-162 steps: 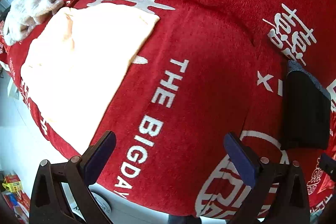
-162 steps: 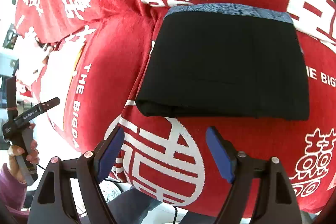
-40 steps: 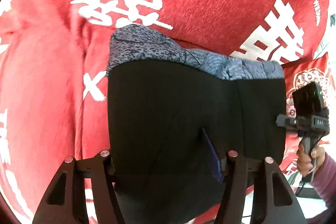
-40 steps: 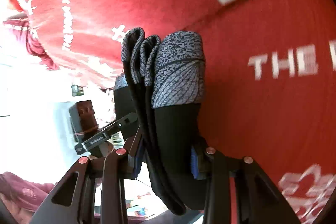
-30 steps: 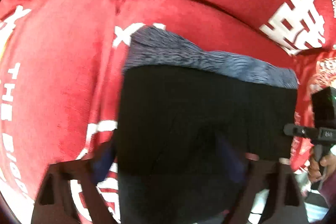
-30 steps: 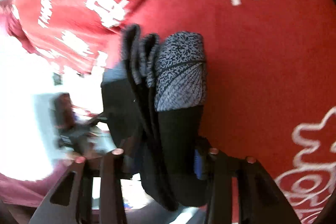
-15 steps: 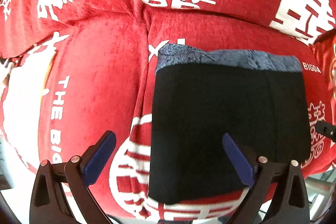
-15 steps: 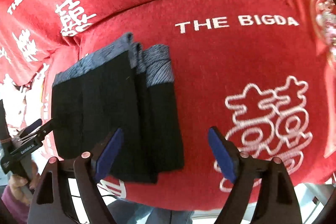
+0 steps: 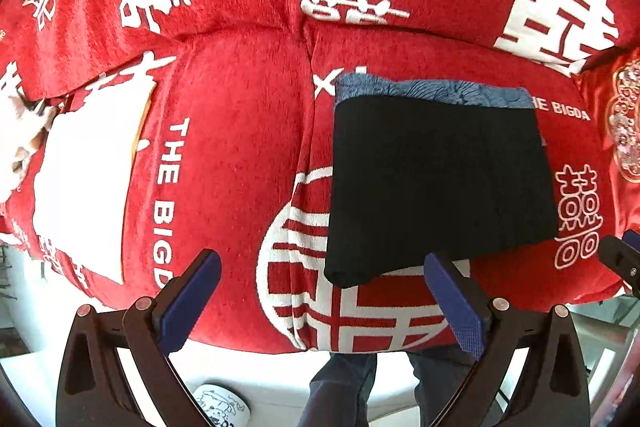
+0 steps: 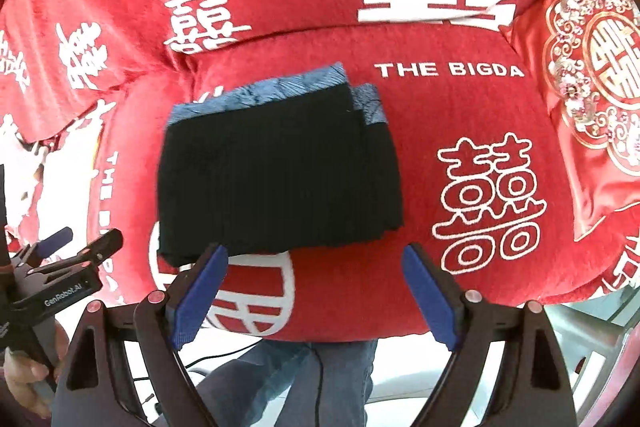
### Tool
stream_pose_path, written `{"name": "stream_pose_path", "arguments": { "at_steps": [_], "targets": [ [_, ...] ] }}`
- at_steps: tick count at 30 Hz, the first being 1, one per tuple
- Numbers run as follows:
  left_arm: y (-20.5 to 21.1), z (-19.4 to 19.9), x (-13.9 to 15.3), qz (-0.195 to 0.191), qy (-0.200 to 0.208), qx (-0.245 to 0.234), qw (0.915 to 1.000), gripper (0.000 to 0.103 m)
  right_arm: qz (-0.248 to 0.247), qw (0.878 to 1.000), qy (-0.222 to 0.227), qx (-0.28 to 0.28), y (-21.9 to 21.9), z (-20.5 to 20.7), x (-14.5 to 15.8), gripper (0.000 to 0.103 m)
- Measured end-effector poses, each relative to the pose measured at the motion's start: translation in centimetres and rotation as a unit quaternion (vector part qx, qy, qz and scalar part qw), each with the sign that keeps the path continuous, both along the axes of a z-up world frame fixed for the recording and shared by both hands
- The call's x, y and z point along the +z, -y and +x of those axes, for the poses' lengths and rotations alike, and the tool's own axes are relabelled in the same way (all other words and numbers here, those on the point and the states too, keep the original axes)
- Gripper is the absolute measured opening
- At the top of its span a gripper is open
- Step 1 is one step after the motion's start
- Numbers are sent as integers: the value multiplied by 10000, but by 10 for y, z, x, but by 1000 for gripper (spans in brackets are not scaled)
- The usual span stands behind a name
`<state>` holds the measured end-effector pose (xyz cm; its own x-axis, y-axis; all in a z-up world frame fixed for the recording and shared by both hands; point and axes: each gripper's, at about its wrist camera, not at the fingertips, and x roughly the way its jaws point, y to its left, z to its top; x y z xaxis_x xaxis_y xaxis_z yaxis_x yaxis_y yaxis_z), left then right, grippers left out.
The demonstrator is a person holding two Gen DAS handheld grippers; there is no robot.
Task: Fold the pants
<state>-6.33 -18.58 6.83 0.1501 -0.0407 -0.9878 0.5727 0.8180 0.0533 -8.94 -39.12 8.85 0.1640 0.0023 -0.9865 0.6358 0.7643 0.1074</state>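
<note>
You have just let go of the folded black pants [image 9: 436,187]: a second ago your right gripper [image 10: 316,291] was clamped on the bundle's edge and your left gripper [image 9: 320,299] was down on it too. Now both hang clear above it, looking straight down. The left jaws stand wide with nothing between them. The right jaws are opening wider, and they too hold nothing; the pants only appear between them because they lie far below.

The pants rest flat on the right seat cushion of the red sofa [image 9: 240,147], a compact rectangle with the blue-grey patterned waistband [image 9: 432,93] toward the backrest. In the right wrist view the layers at the right edge are slightly stepped instead of flush. A pale folded cloth [image 9: 88,187] sits well apart on the left cushion.

By the look of it the fold is done and the bundle placed. If anything remains for you, it is squaring that stepped edge.
</note>
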Motion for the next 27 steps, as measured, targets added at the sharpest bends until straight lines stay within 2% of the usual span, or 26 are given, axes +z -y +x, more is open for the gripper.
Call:
{"name": "stream_pose_path", "arguments": {
  "at_steps": [5,13,27],
  "targets": [
    [-3,-7,16,-63,56,-67,9999,102,-145,9998,-162,15,-11,3,13,91],
    [10,-22,21,30,47,81,10000,102,-155,9986,-391,314,-7,4,12,91],
    [28,-50,31,220,119,209,9995,102,-27,9971,-331,691,9,-3,15,91]
  ]
}}
